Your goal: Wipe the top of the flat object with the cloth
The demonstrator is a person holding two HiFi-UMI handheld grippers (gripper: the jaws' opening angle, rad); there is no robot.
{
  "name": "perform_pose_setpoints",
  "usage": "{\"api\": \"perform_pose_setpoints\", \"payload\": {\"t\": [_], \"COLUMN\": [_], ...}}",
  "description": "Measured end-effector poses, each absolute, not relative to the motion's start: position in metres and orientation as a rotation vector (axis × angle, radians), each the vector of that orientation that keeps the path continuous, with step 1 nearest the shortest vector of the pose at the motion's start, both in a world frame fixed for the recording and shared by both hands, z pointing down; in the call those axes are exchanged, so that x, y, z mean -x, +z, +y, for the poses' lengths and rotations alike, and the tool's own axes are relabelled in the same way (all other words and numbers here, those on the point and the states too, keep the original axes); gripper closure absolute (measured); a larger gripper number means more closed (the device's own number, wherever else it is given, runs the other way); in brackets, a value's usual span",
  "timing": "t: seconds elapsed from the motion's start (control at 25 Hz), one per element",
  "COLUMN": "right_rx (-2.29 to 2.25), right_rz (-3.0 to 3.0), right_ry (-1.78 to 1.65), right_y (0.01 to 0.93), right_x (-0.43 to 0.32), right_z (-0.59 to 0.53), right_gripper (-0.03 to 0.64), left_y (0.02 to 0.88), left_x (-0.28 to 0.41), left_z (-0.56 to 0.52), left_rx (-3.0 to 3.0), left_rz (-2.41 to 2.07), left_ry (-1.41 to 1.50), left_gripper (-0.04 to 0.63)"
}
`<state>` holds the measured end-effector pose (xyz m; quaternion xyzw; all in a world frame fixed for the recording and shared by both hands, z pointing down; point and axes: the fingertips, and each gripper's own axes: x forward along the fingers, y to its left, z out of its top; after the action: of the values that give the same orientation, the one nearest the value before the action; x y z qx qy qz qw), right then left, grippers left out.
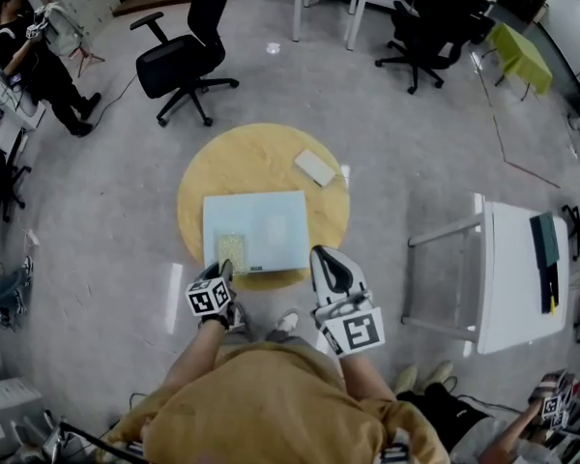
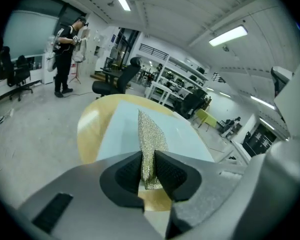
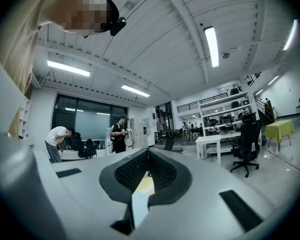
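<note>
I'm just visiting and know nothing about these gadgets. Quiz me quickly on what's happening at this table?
1. True or false: the left gripper has its jaws shut on the gold cloth.
2. The pale blue board lies on: A) the floor, B) the round wooden table, C) a chair.
3. Fill in: the right gripper, jaws together, holds ____.

Key: 1 true; 2 B; 3 nothing.

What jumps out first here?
The glittery gold cloth pinched in the shut left tool, lying on the near-left part of the pale blue board. That board sits on a round wooden table mid-floor. The right tool is shut on nothing, by the board's near-right corner.
</note>
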<state>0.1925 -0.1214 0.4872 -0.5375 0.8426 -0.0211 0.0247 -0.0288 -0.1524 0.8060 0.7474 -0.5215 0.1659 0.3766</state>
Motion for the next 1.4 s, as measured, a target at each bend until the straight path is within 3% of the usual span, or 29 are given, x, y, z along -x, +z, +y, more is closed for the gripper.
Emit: {"api": "perform_pose_setpoints", "payload": {"t": [0.6, 1.0, 1.4], "right_rx": [1.614, 1.834, 1.951], "right_rz": [2.632, 2.587, 2.480], "right_ry": [-0.030, -0.022, -0.039], "right_y": [0.471, 0.475, 0.489], "right_x": [-0.161, -0.214, -0.280], "right_z": [-0.130, -0.106, -0.109], "right_gripper": [0.617, 0.616, 0.617], "left_y": [0.760, 0.728, 0.761], "left_x": [0.194, 0.011, -0.131], "left_z": [-0.189, -0.242, -0.274], "left_rx": [-1.815, -2.046, -2.093], "left_rz": [-1.697, -1.388, -1.136], "left_ry": [0.455, 0.205, 0.274], "left_gripper": [0.532, 0.532, 0.532]}}
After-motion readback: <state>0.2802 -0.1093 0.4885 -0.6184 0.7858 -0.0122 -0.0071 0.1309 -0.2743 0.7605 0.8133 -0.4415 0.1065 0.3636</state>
